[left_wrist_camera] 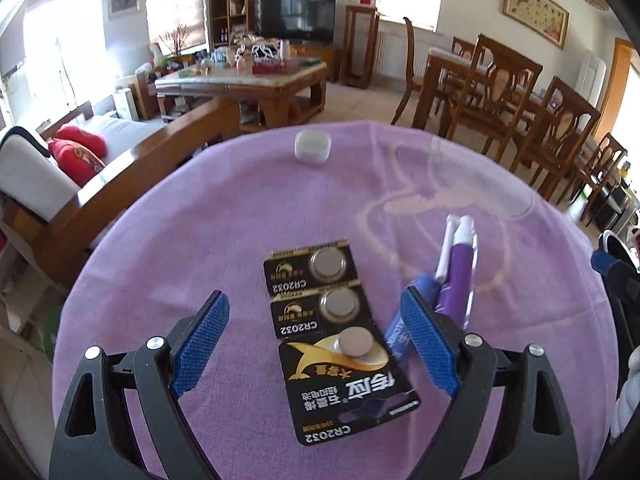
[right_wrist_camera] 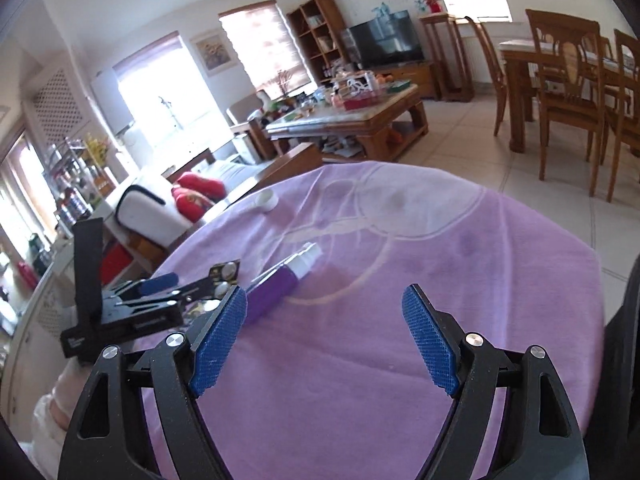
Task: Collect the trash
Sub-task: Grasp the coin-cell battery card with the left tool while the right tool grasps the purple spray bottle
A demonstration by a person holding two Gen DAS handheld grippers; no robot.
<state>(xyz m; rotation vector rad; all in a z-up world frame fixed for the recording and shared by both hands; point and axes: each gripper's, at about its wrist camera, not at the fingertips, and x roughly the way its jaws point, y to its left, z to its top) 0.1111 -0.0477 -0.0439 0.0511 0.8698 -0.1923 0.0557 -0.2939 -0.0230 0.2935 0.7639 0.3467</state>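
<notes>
The worktop point(left_wrist_camera: 248, 216) is covered by a purple cloth with a pale looping pattern, and a living room with a sofa, a coffee table, a television and dining chairs is seen behind it.

The left claw point(left_wrist_camera: 316, 344) is held low over the near part of the worktop with its blue-padded jaws spread wide; nothing is gripped between them. The right claw point(right_wrist_camera: 324, 336) is likewise spread wide above bare cloth and nothing is held in it. In the right wrist view the left claw point(right_wrist_camera: 168, 292) is seen from the side, at the left edge of the worktop.

A black battery card point(left_wrist_camera: 336, 340) marked CR2032 lies flat on the cloth between the jaws of the left claw. Three silver coin cells are carried on it, and its two upper sections are partly torn apart.

A purple tube in a clear wrapper point(left_wrist_camera: 456, 276) lies just beside the card, to its right, with its white tip pointing away; its near end is hidden behind the right finger of the left claw. The same tube point(right_wrist_camera: 280, 280) is seen just beyond the left finger of the right claw.

A small white container point(left_wrist_camera: 313, 146) stands well apart from these, near the far edge of the worktop.
</notes>
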